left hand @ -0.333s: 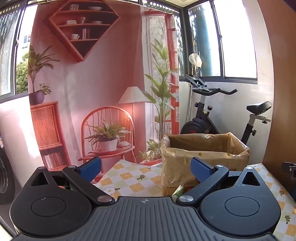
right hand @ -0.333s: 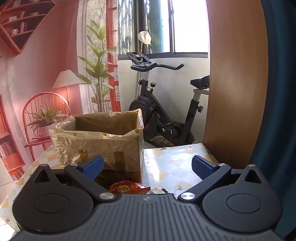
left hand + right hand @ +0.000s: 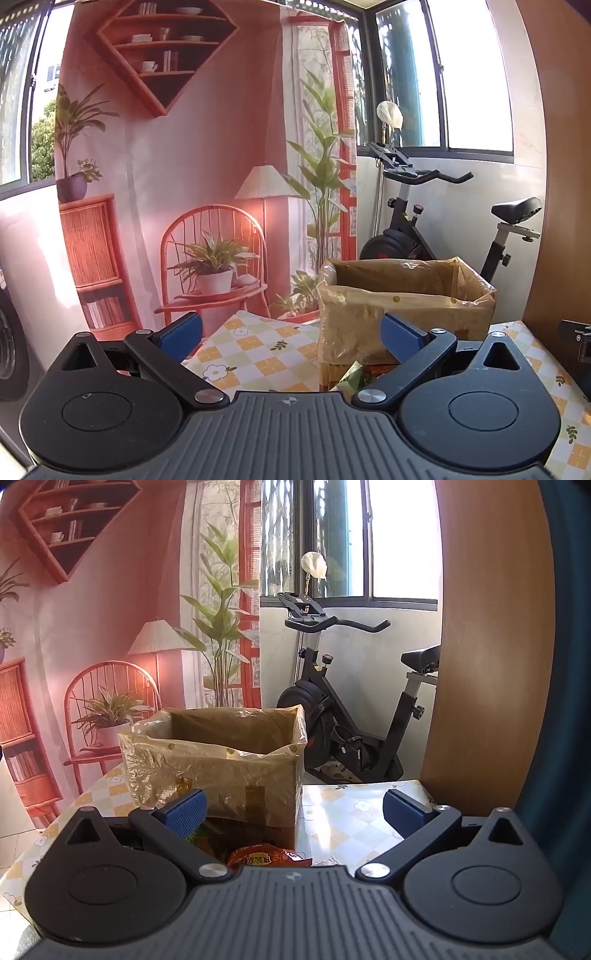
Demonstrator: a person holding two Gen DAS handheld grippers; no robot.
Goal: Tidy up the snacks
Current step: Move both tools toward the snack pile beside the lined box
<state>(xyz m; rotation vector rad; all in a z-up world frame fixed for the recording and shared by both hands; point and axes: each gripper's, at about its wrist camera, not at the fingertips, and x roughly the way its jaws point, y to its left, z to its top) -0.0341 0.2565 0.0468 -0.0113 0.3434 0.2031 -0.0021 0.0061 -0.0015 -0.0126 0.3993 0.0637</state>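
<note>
While your left gripper point(image 3: 291, 334) hangs above the table, its blue pads point(image 3: 181, 334) stand wide apart with nothing between them. Through that gap you see the checked tablecloth point(image 3: 258, 354) with its flower print, and to the right of centre the cardboard box point(image 3: 402, 306), lined with a crinkled plastic bag and open at the top. It stands on the table, behind your right-hand pad. Just in front of the box, low between the fingers, the corner of a green and white snack packet point(image 3: 351, 376) peeps over the gripper body; most of it is hidden. Behind the table hangs a printed backdrop point(image 3: 184, 147) of a pink room, and an exercise bike point(image 3: 417, 229) stands by the window.

In the right wrist view, your right gripper point(image 3: 295, 812) is likewise spread wide and holds nothing. The same box point(image 3: 221, 768) sits ahead and to the left, its near face just behind the left pad. Between the fingers, close to the gripper body, lies an orange-red snack packet point(image 3: 266, 856) with printed lettering, a green packet point(image 3: 201, 840) just to its left and the edge of a clear wrapper point(image 3: 328, 862) to its right. All three lie on the table in front of the box, outside it. The bike point(image 3: 351, 716) stands beyond the table's far edge.
</note>
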